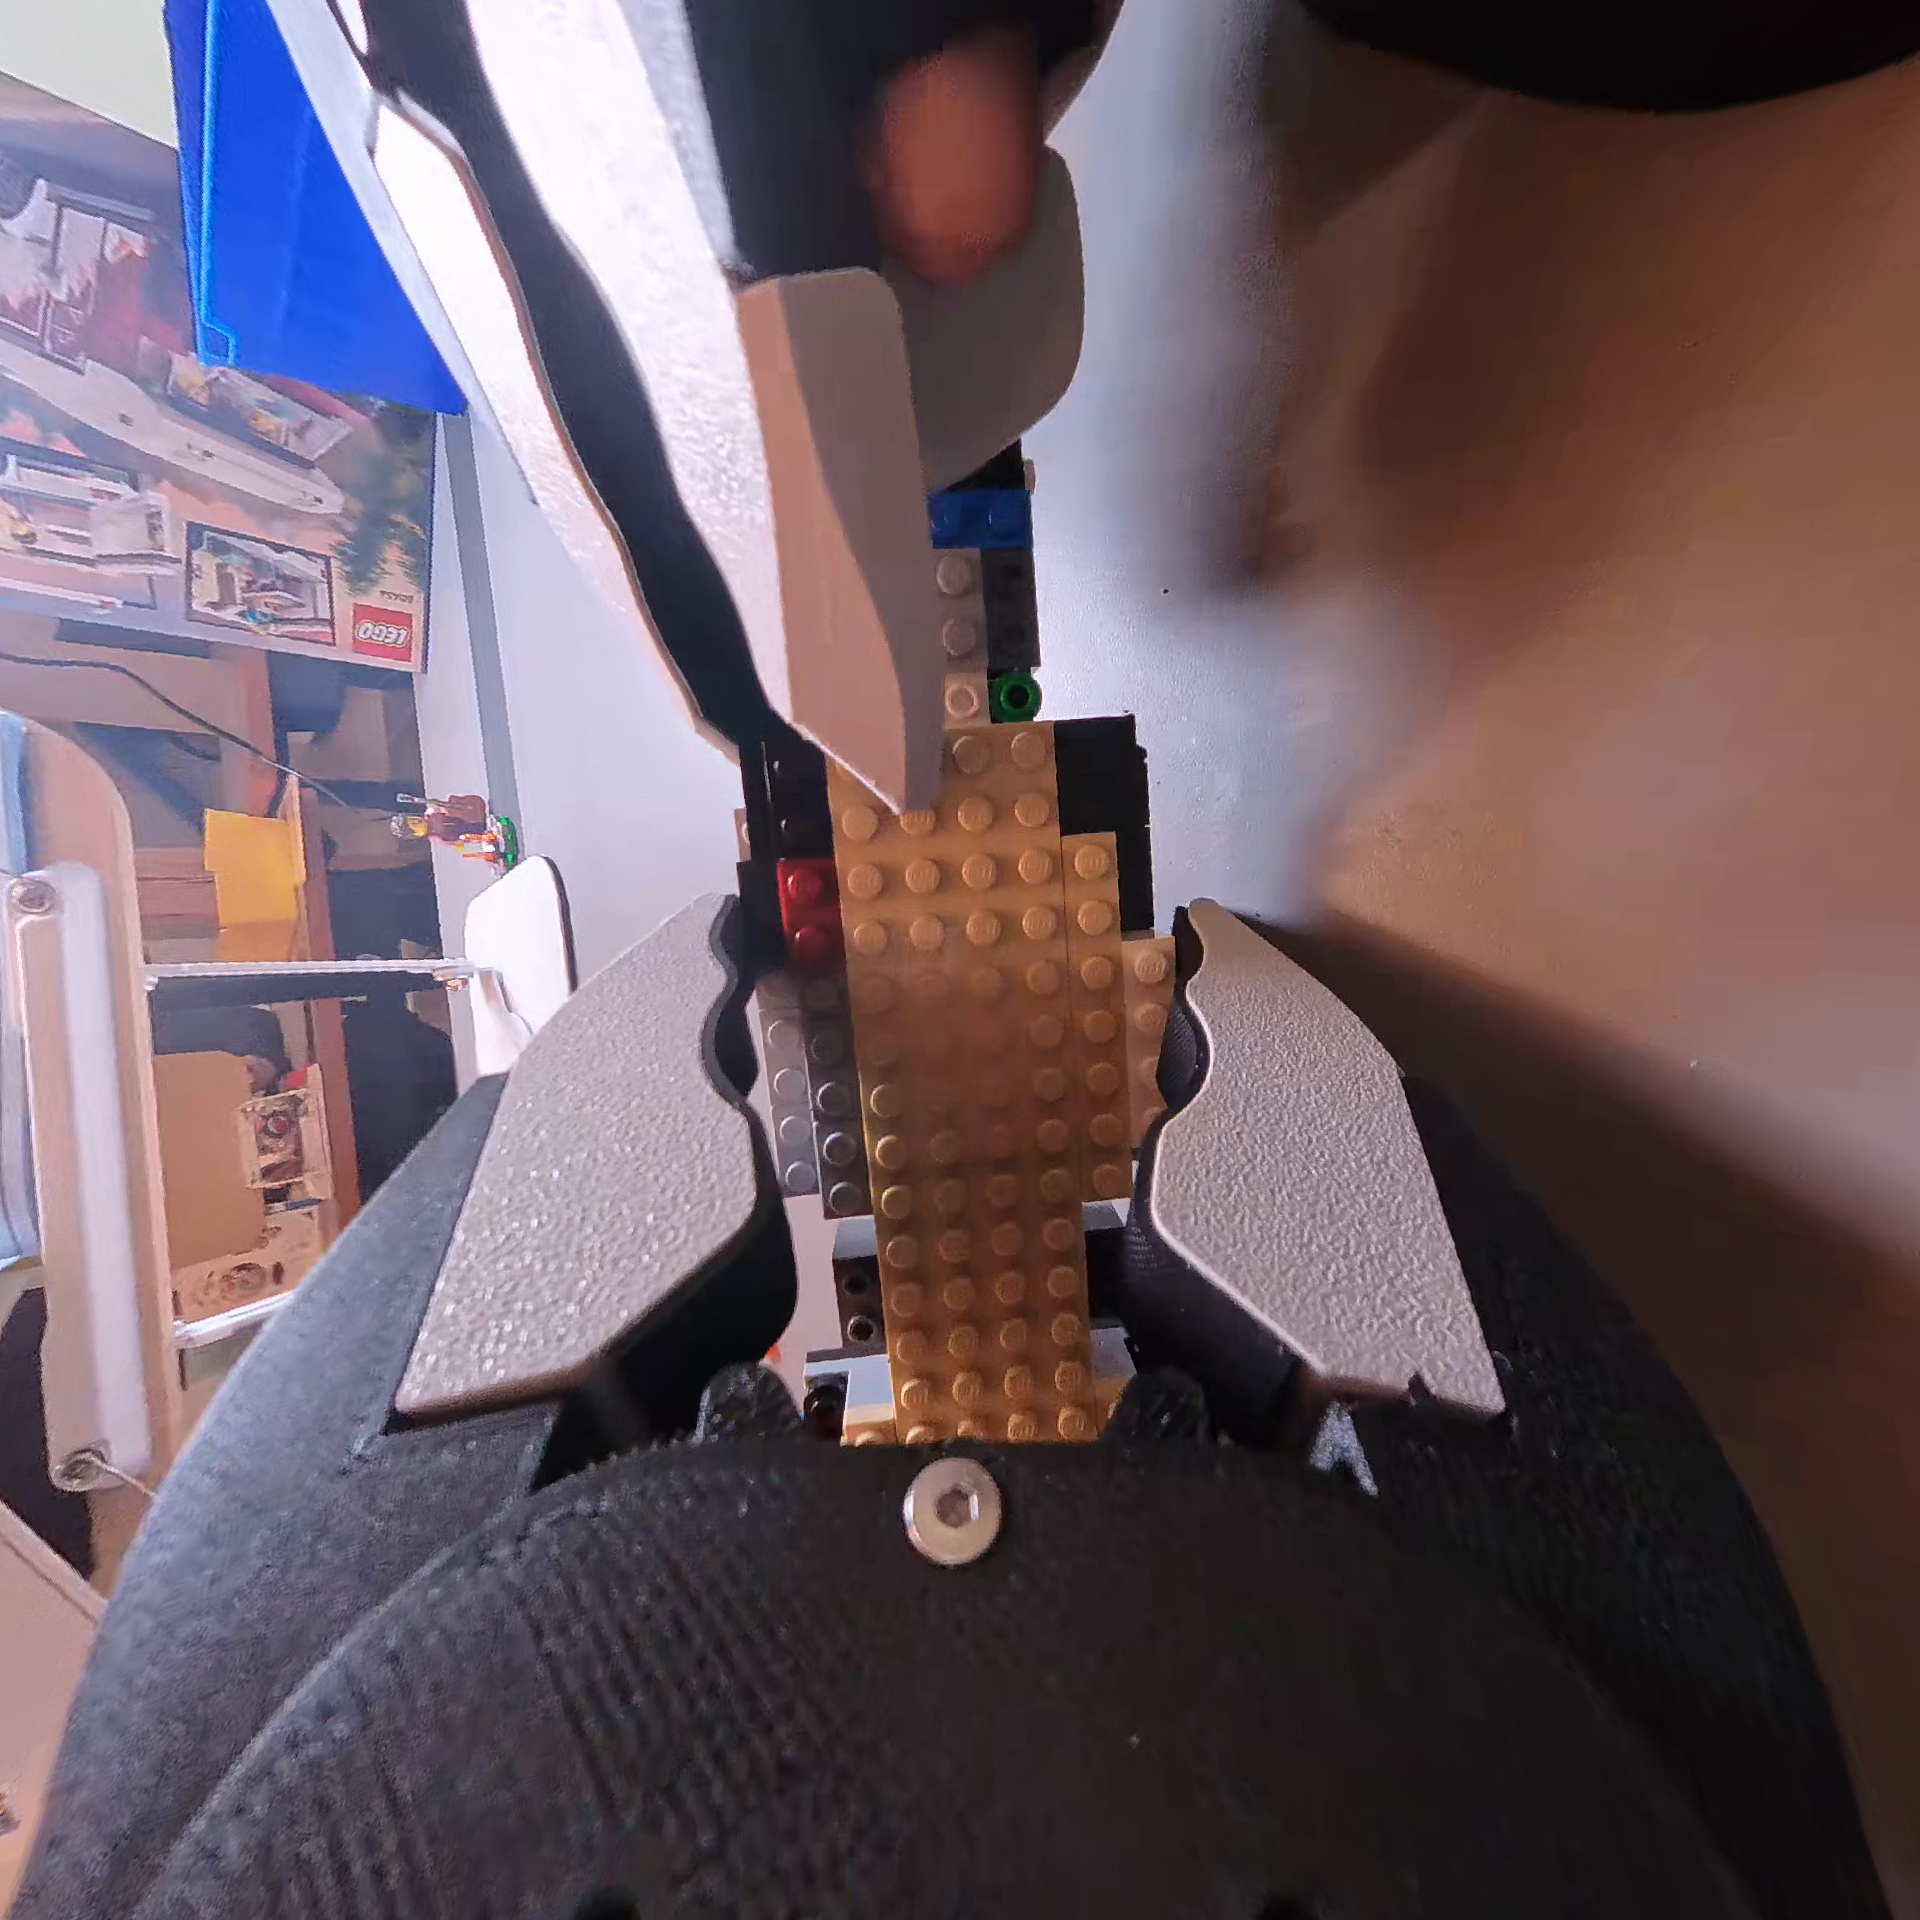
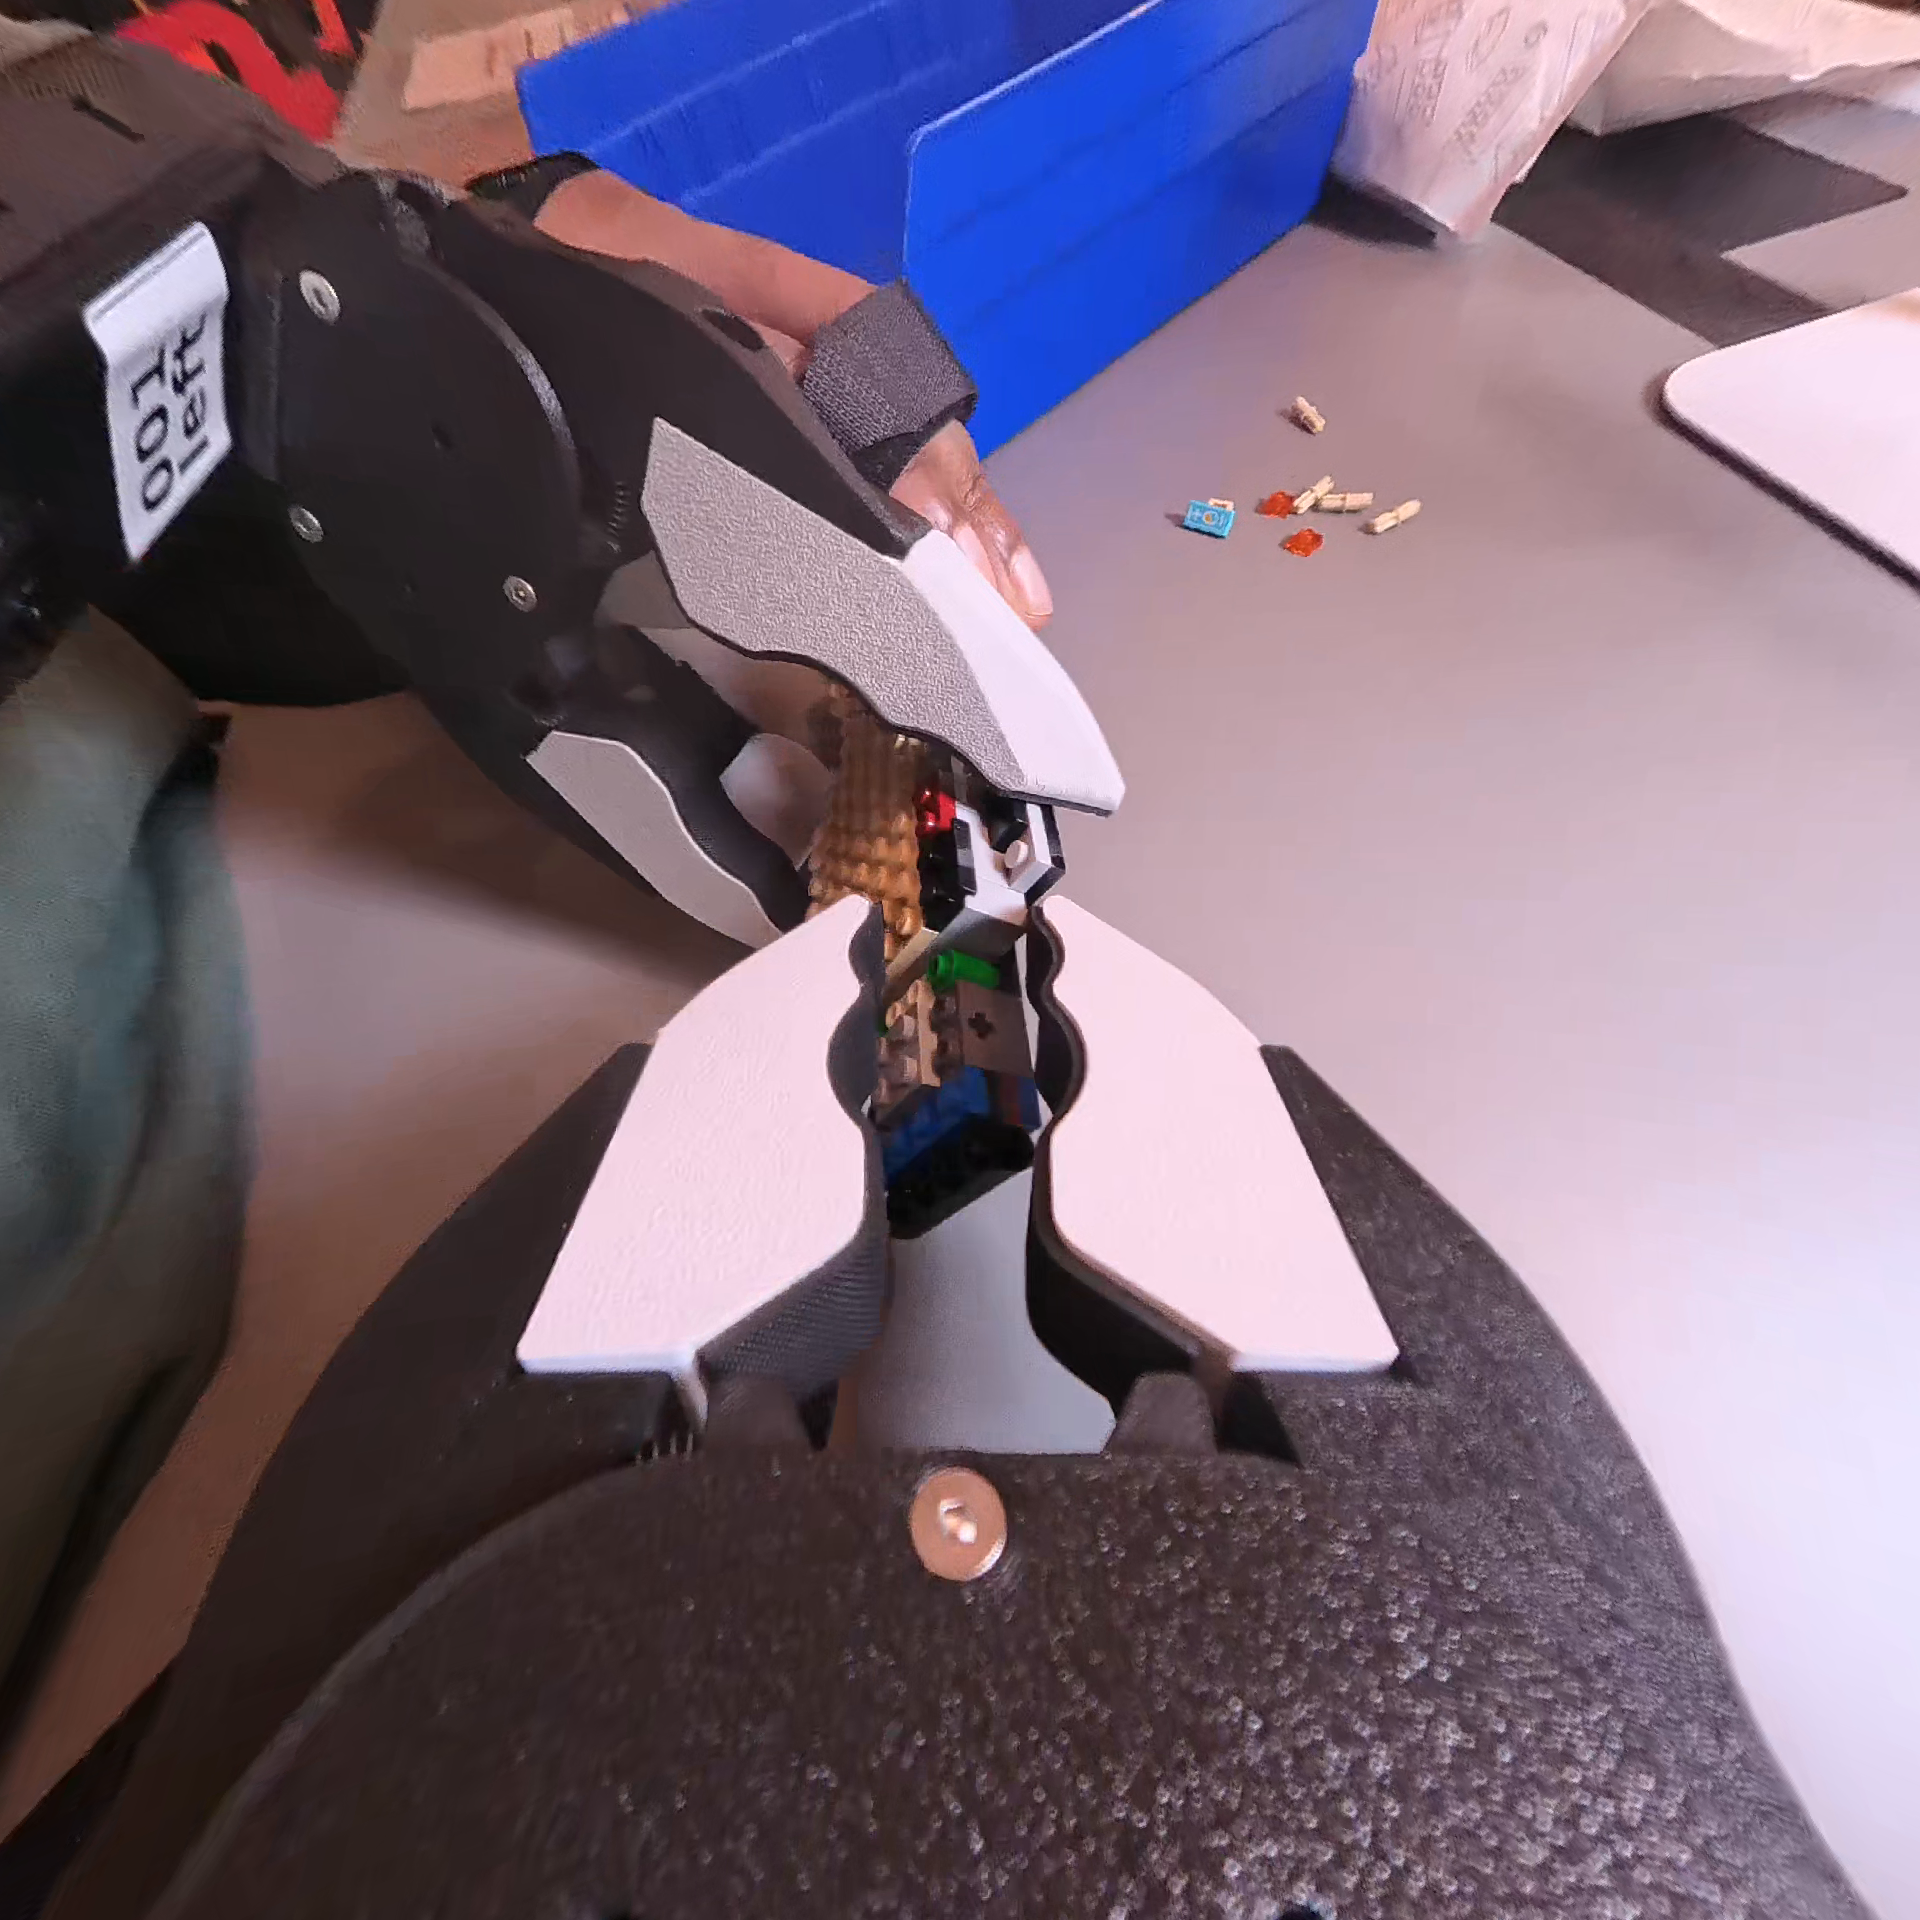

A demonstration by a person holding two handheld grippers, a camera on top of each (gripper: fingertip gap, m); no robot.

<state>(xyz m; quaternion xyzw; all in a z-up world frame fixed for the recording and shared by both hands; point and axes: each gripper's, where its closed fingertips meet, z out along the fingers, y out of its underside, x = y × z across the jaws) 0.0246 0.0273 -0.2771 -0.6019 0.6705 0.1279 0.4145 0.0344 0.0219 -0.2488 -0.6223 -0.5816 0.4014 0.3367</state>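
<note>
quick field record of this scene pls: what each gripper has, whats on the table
left gripper: jaws wide, both closed on the tan-plated brick model
right gripper: clamped on the model's far end, by its blue bricks
model: held off the table between both grippers
table: grey, with small loose pieces
behind: blue bin, crumpled paper
side: white board

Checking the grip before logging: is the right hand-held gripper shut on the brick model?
Shut on it: the right hand-held gripper's fingers press both sides of the brick model's blue-and-grey end.
</note>
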